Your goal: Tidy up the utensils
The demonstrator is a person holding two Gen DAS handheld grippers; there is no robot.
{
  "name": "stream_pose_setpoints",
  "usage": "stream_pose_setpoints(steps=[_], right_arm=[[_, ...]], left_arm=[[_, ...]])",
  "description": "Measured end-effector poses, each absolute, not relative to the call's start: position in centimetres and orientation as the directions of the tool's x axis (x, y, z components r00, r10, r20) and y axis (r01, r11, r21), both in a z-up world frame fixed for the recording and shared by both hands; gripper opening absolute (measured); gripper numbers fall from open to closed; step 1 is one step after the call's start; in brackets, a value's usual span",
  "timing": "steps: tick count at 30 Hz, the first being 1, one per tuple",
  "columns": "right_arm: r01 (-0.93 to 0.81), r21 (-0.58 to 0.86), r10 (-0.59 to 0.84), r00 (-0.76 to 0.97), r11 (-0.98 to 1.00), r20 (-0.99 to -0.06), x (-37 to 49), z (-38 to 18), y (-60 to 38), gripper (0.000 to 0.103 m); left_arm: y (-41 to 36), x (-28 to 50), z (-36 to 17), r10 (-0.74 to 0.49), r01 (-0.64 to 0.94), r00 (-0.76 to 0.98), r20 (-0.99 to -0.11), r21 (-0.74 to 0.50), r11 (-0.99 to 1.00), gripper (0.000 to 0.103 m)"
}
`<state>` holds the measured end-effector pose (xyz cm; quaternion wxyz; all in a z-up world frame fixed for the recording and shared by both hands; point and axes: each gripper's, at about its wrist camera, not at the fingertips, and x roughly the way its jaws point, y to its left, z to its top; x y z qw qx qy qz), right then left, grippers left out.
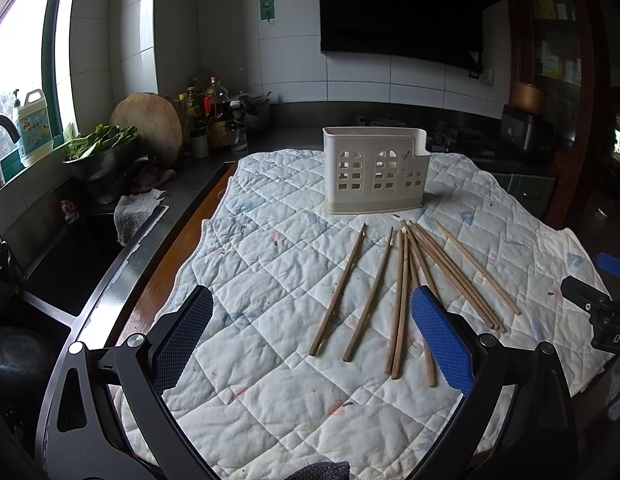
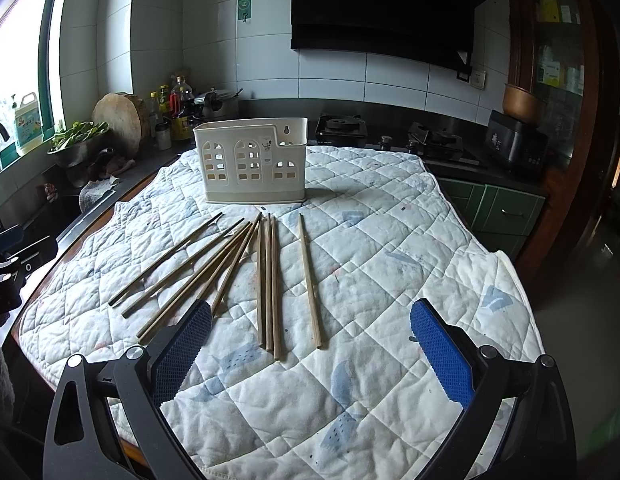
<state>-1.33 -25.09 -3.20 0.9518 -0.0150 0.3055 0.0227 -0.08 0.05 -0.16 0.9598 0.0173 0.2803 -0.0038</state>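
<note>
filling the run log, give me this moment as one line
stage: start | left gripper: open, empty | right gripper: open, empty | chopsticks: loose on quilt | holder: upright, behind chopsticks

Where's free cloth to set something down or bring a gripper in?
Free: the quilted cloth right of the lone chopstick, out to its right edge, and the near strip below the chopsticks. Crowded: the chopstick fan in front of the holder.
</note>
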Motion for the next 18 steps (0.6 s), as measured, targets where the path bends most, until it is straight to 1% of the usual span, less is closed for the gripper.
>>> stream_pose_setpoints(steps=[18], right_arm=[[-0.055, -0.004, 0.042, 0.812, 0.998, -0.582, -1.4, -3.1, -24.6, 0.096]], left_arm=[[0.3, 1.0, -1.6, -0.002, 0.015, 0.827, -0.563, 0.018, 1.0, 0.098]])
